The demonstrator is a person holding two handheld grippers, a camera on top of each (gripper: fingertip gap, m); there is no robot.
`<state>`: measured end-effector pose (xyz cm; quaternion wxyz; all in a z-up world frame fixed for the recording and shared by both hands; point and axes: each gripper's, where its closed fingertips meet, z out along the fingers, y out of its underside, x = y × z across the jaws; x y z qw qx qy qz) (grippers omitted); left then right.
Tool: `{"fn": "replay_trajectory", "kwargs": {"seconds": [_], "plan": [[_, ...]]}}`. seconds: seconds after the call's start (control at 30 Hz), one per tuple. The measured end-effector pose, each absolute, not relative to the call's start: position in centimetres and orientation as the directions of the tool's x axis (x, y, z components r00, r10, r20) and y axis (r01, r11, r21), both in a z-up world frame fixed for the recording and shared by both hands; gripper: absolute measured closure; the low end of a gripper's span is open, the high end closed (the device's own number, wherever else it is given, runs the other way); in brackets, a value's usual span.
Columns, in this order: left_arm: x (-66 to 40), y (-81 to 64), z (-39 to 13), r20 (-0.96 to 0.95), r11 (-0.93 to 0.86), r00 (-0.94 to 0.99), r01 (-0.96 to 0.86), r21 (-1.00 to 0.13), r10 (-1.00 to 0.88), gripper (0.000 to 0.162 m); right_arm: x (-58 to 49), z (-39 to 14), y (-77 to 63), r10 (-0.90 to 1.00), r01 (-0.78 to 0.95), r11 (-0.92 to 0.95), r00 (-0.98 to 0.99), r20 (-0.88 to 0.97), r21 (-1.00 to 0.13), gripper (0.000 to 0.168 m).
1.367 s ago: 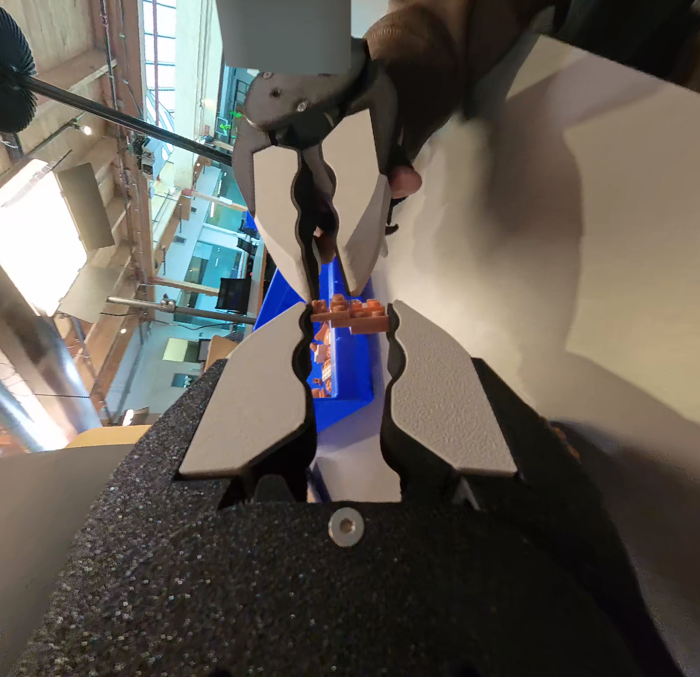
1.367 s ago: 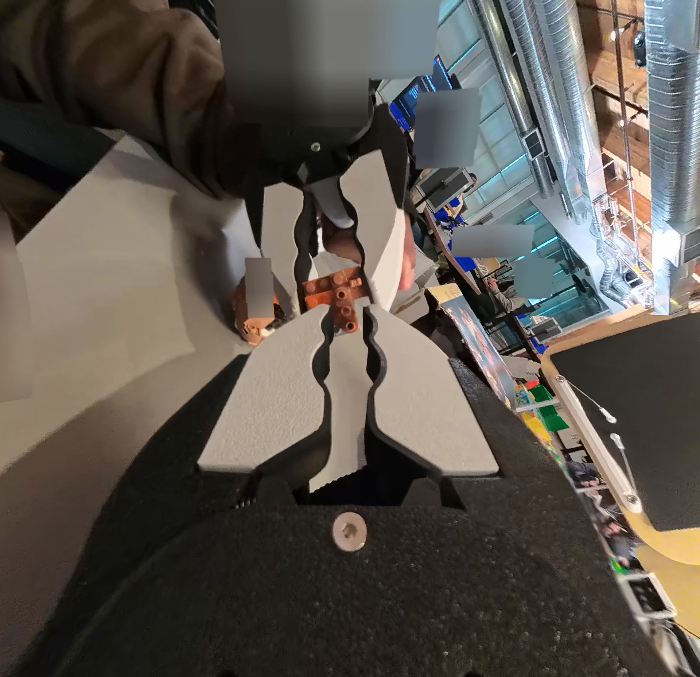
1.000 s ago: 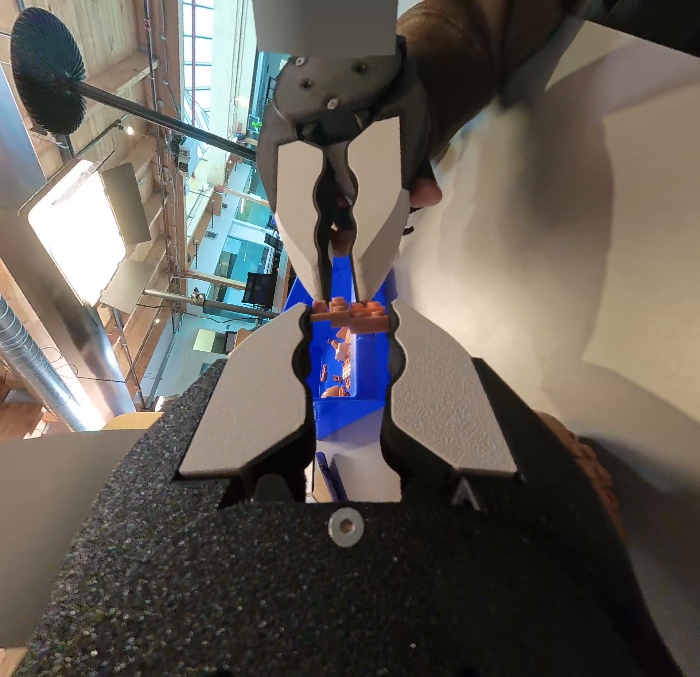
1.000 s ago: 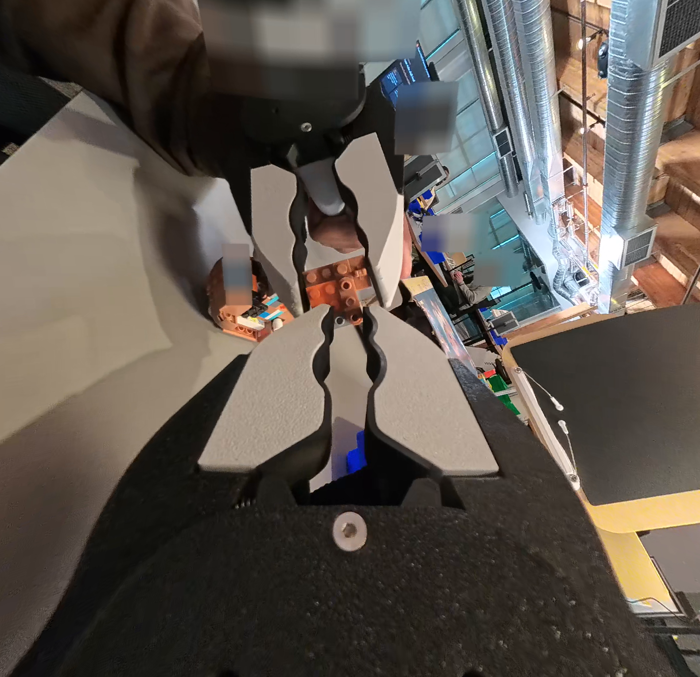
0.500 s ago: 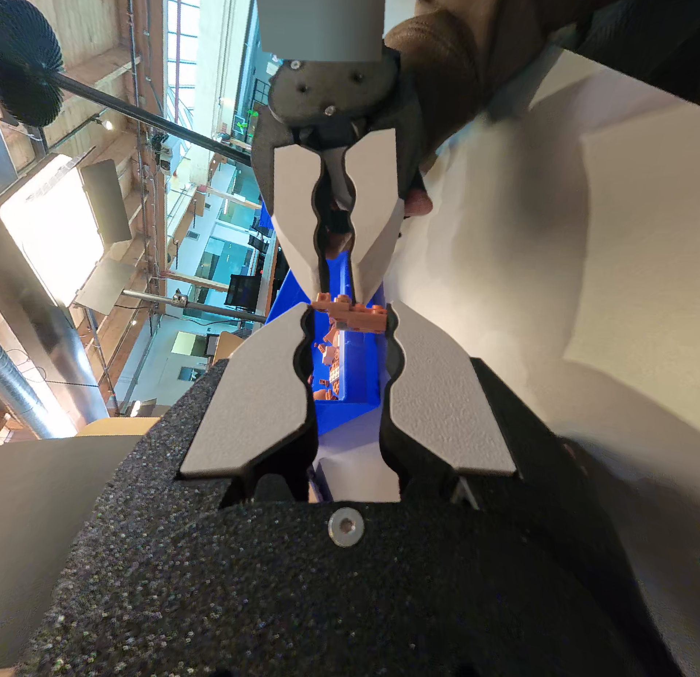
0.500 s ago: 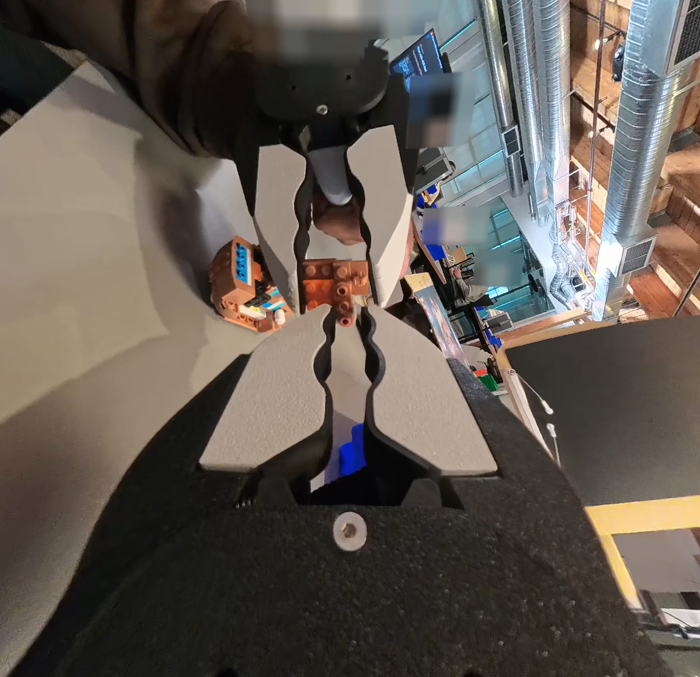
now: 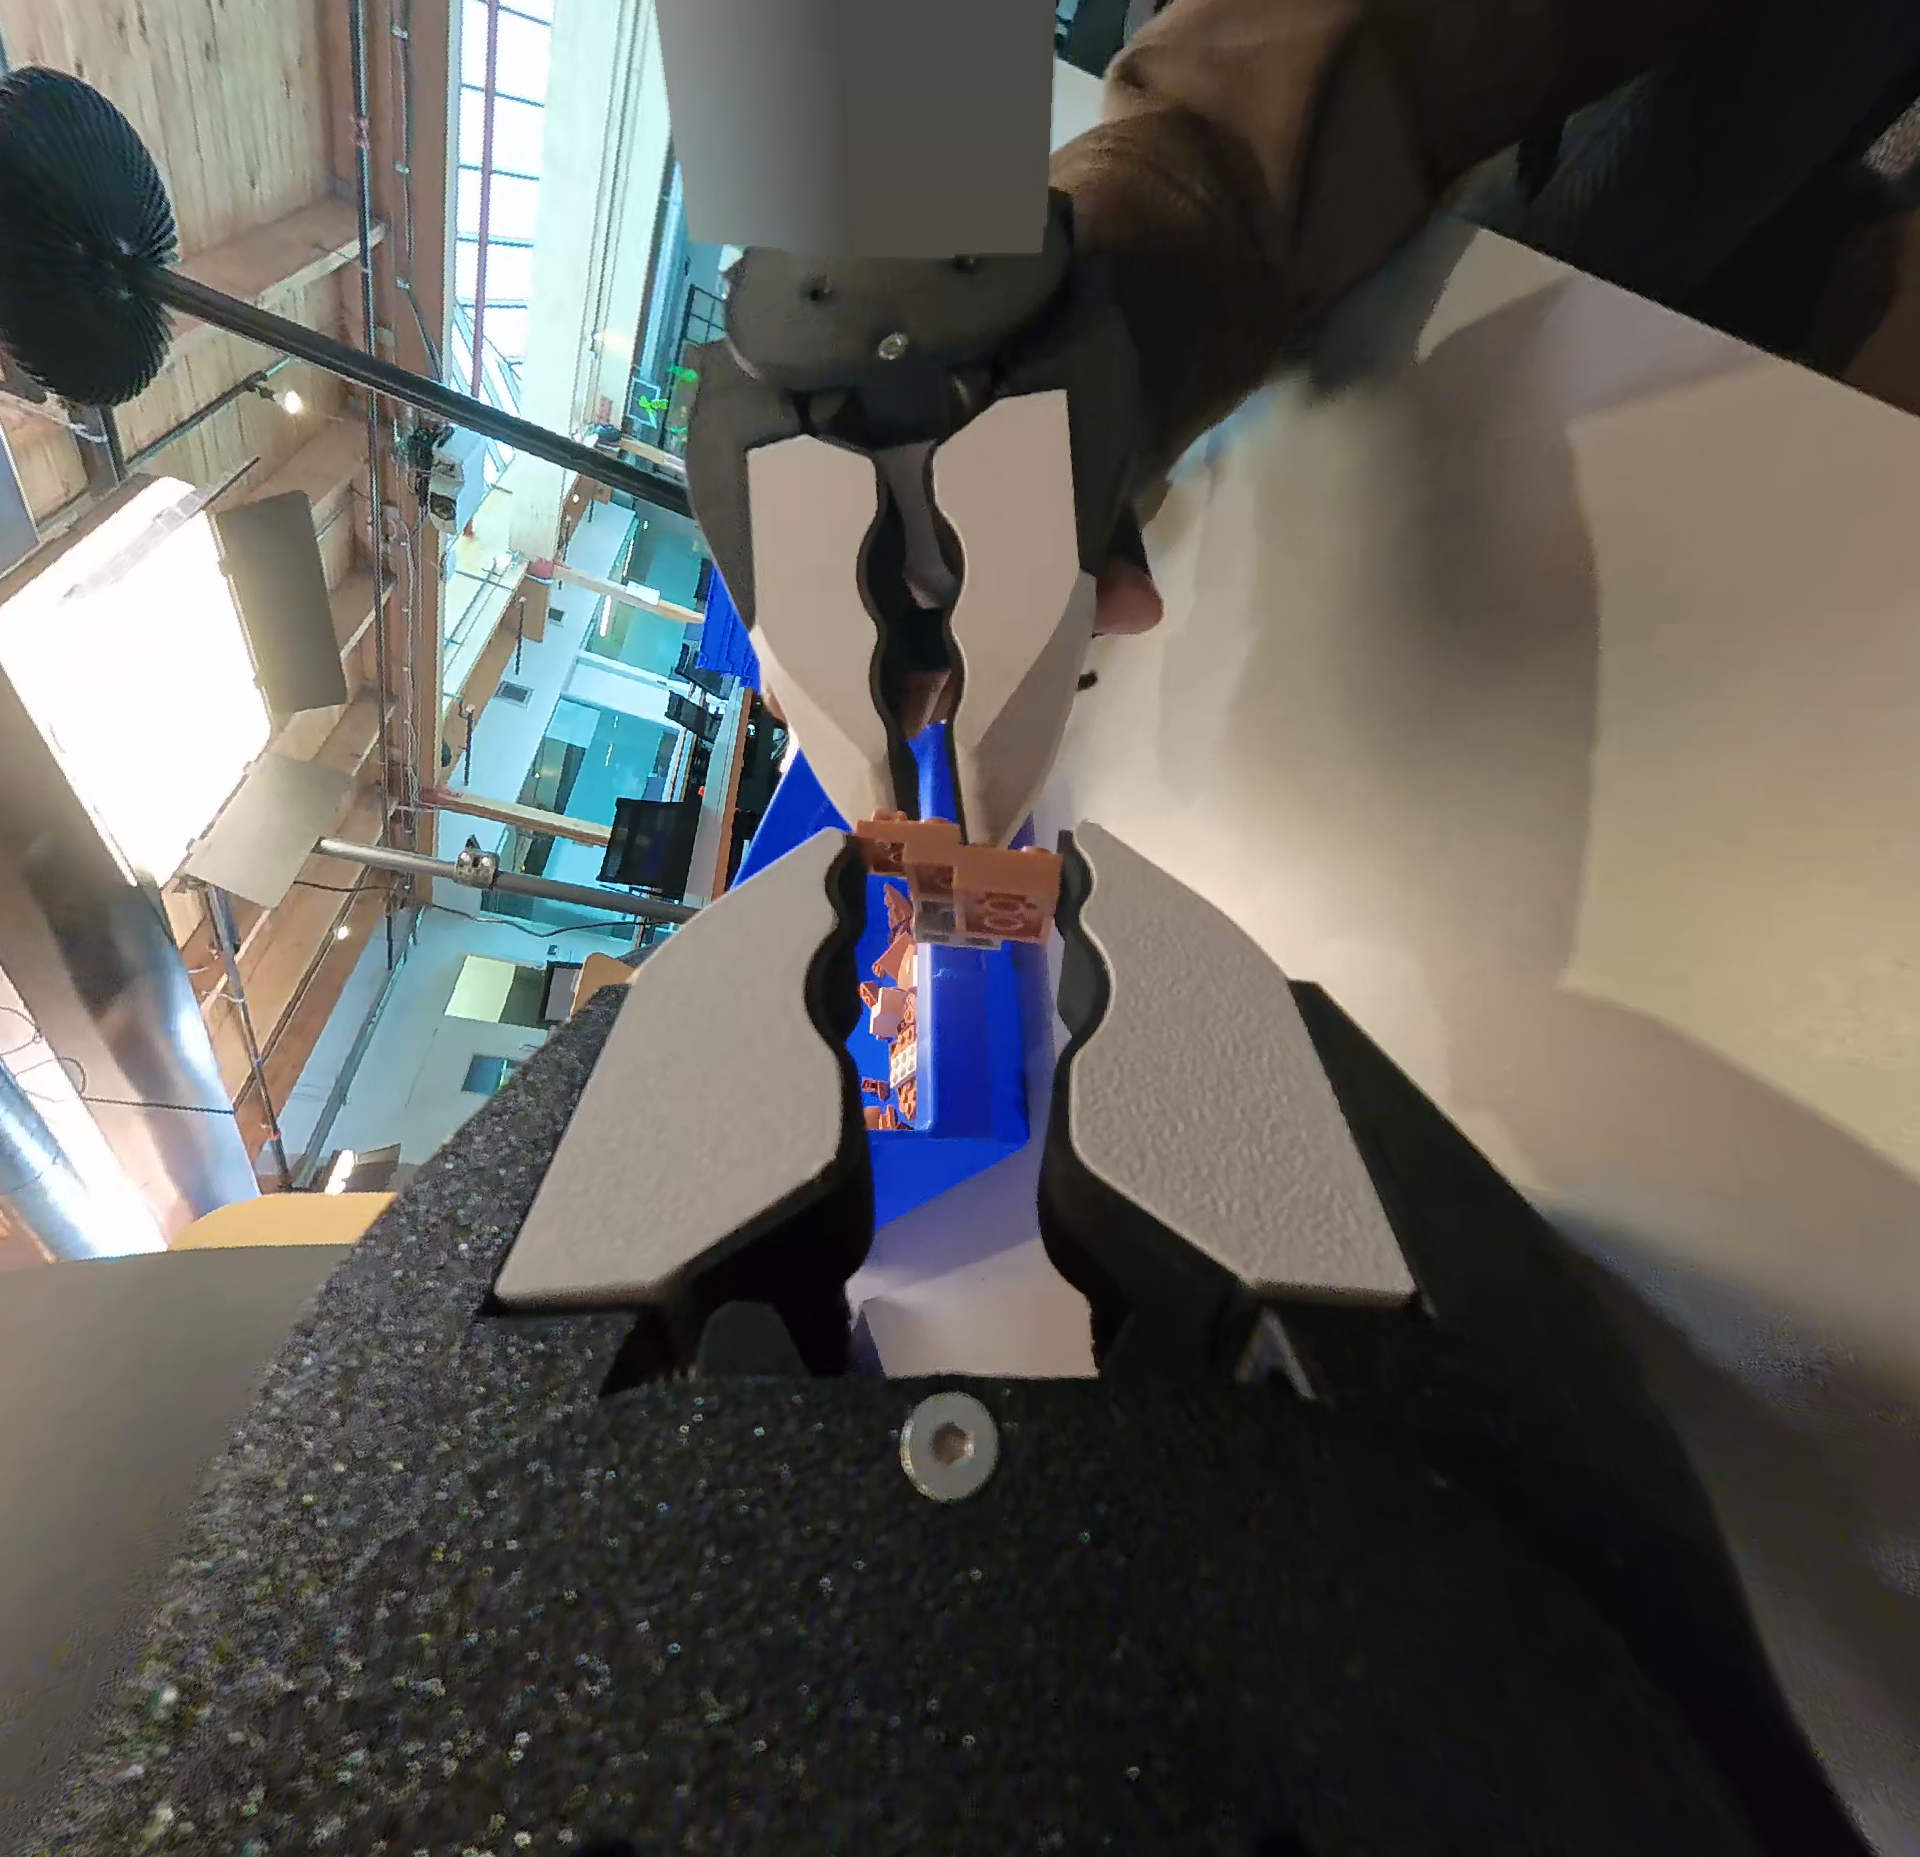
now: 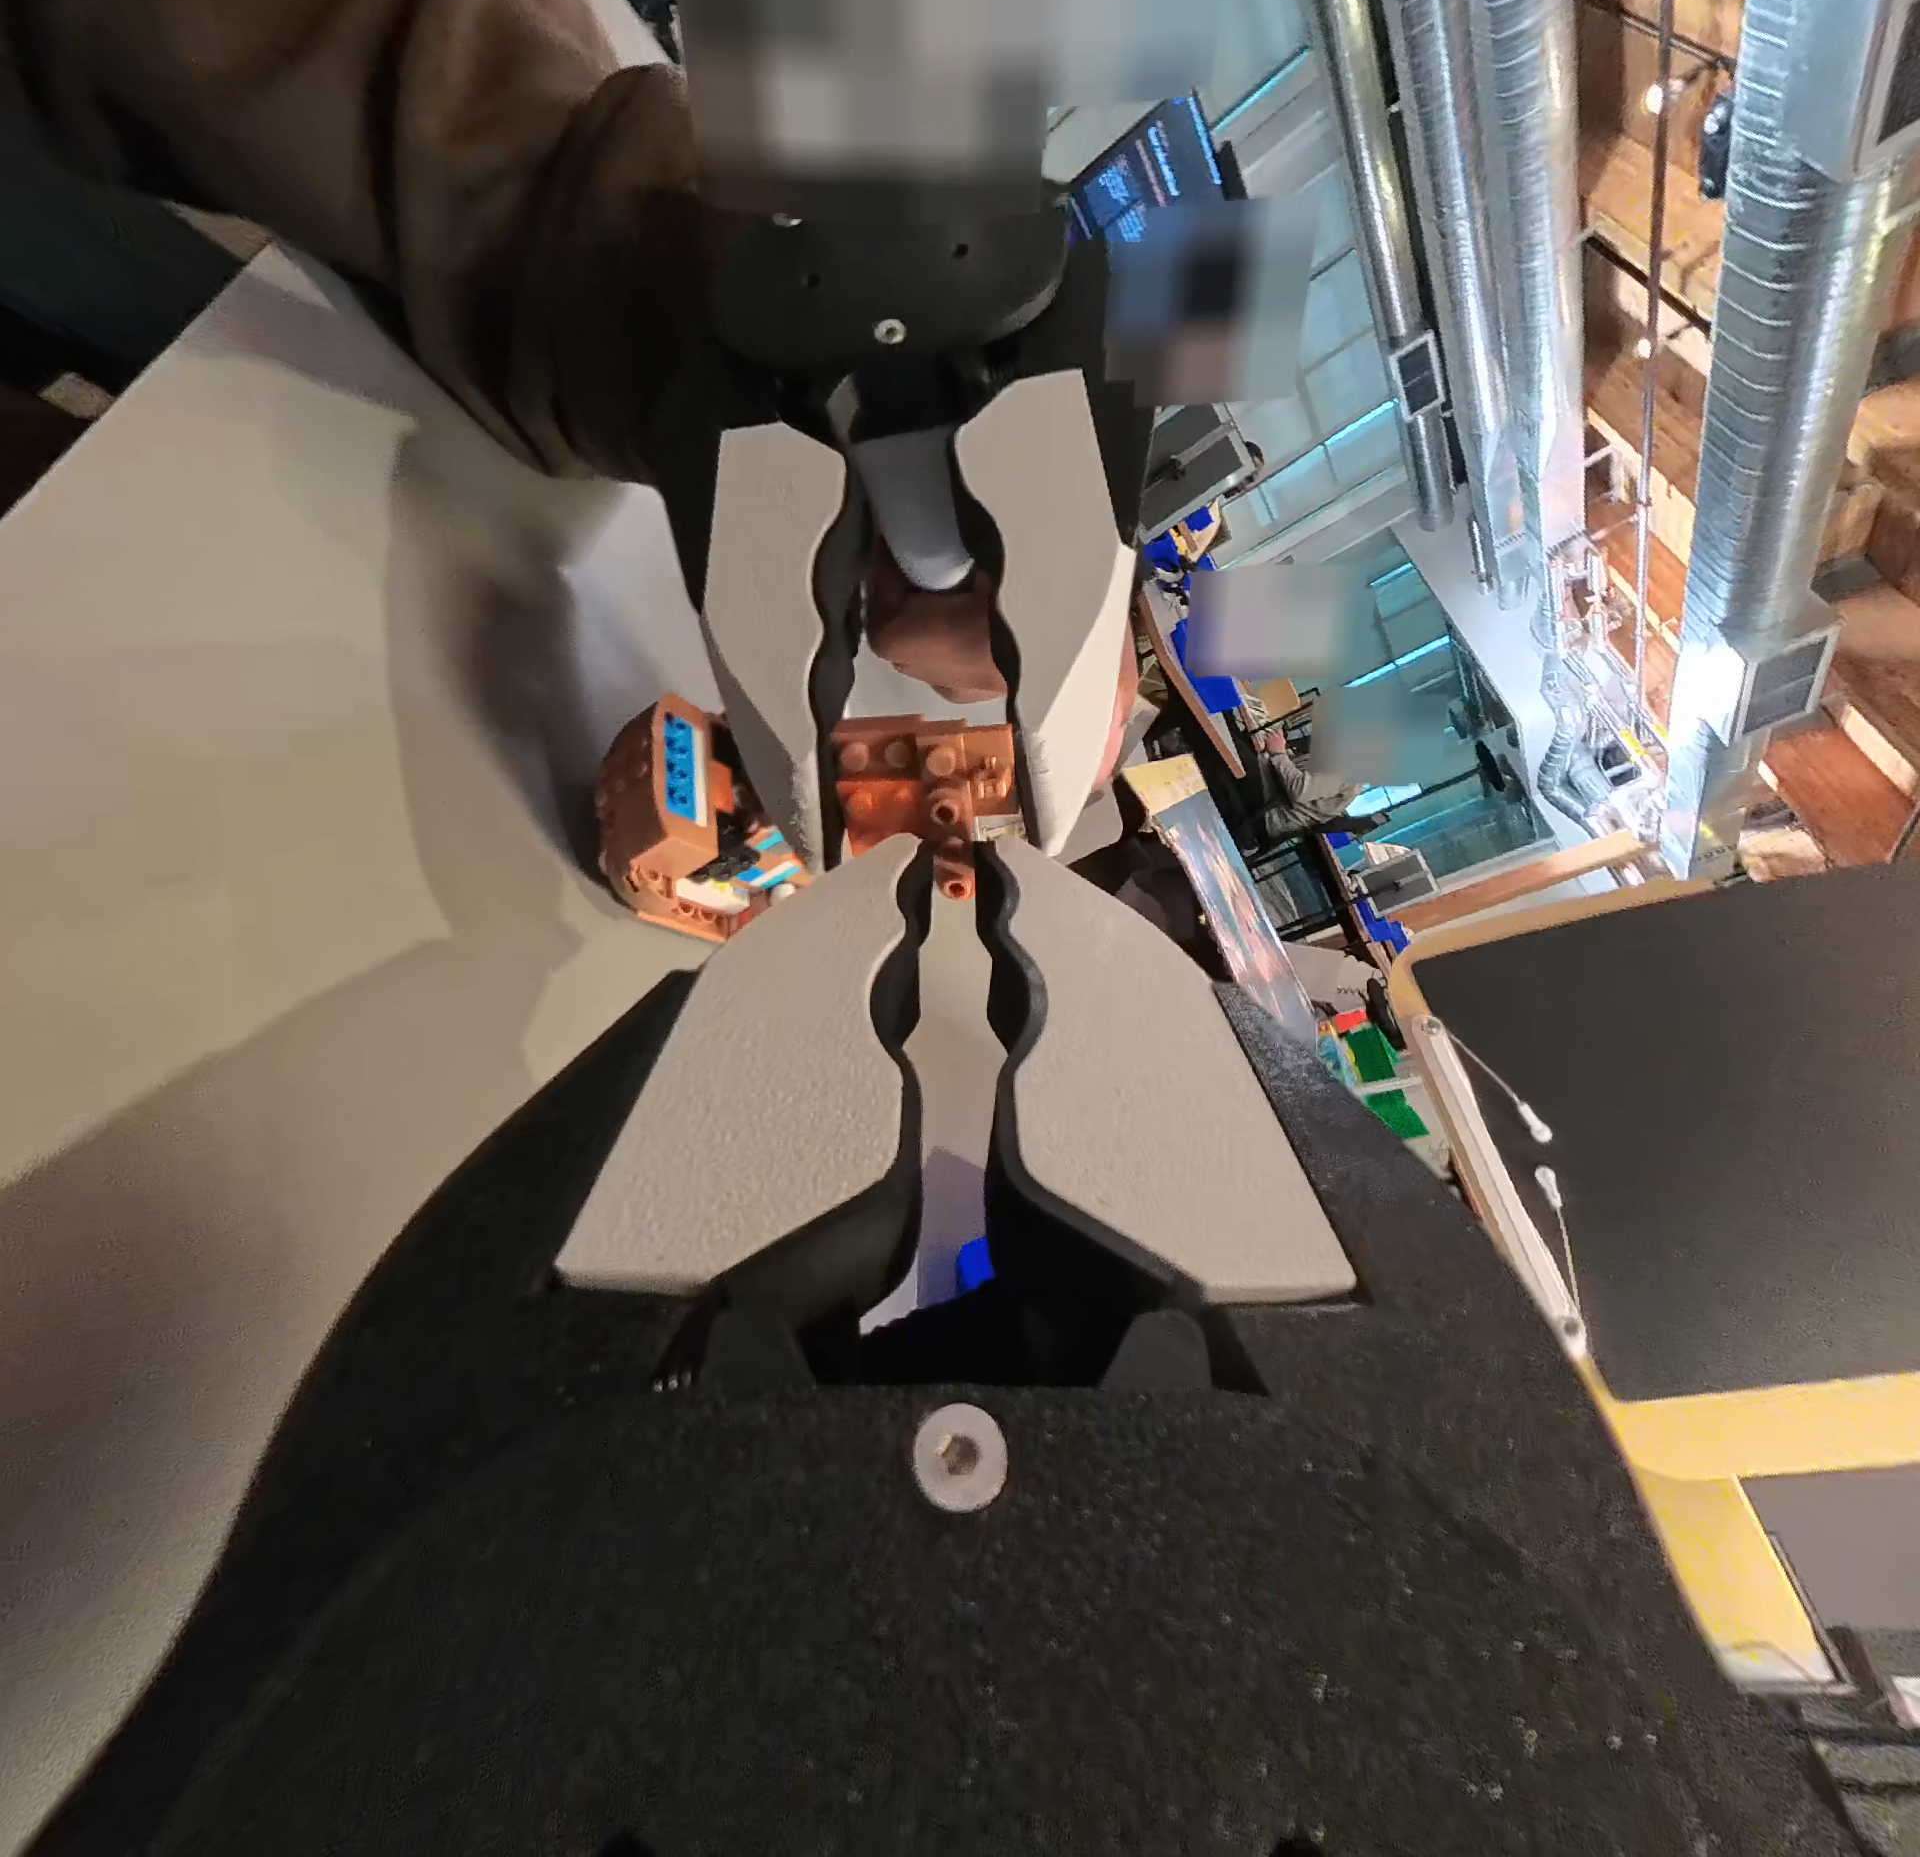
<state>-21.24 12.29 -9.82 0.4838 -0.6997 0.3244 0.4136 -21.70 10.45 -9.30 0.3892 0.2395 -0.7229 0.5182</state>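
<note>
A small brown brick assembly (image 7: pixel 961 888) sits clamped crosswise between the left gripper (image 7: pixel 957 872) tips, while the right gripper (image 8: pixel 951 865) pinches its narrow stub from the opposite side. Below lies a blue bin (image 7: pixel 977 1059) on the white table (image 7: pixel 1455 768); the grippers hide the assembly's edges and partly cover a brown-and-blue model (image 8: pixel 675 820).

No writing can be read on anything in either view.

Left gripper (image 7: pixel 956 851): fingers closed part-way, tips clamped on both ends of small brown brick piece (image 7: pixel 961 888). Right gripper (image 8: pixel 948 857): fingers nearly together, tips pinching same piece from opposite side. Grippers face each other tip to tip, raised above table. Brown-sleeved arm behind each; fingertip (image 7: pixel 1127 597) wraps right gripper's handle.
</note>
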Motion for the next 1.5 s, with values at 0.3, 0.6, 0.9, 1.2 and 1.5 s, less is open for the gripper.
{"fn": "replay_trajectory", "kwargs": {"seconds": [0.3,0.6,0.9,1.2,1.5], "plan": [[-22.0,11.7,-9.2,-0.812,-0.323,0.583,-0.768,-0.553,0.006,0.127,-22.3,-8.7,10.3,0.194,-0.696,0.381,-0.584,0.788,-0.609,0.162],[-22.3,12.1,-9.8,-0.808,-0.361,0.589,-0.751,-0.554,0.013,0.127,-22.4,-9.1,11.0,0.288,-0.529,0.321,-0.735,0.613,-0.785,0.162],[-21.2,12.2,-10.1,-0.578,-0.372,0.814,-0.52,-0.769,0.059,0.127,-21.2,-9.4,11.0,0.269,-0.599,0.335,-0.679,0.683,-0.727,0.163],[-18.6,12.2,-10.8,-0.595,-0.413,0.789,-0.496,-0.764,0.151,0.127,-18.2,-9.7,10.8,0.147,-0.498,0.228,-0.832,0.536,-0.836,0.16],[-18.8,11.3,-8.7,-0.564,-0.304,0.708,-0.475,-0.826,0.425,0.127,-17.5,-8.4,11.8,0.284,-0.506,0.13,-0.805,0.521,-0.853,0.156]]}}
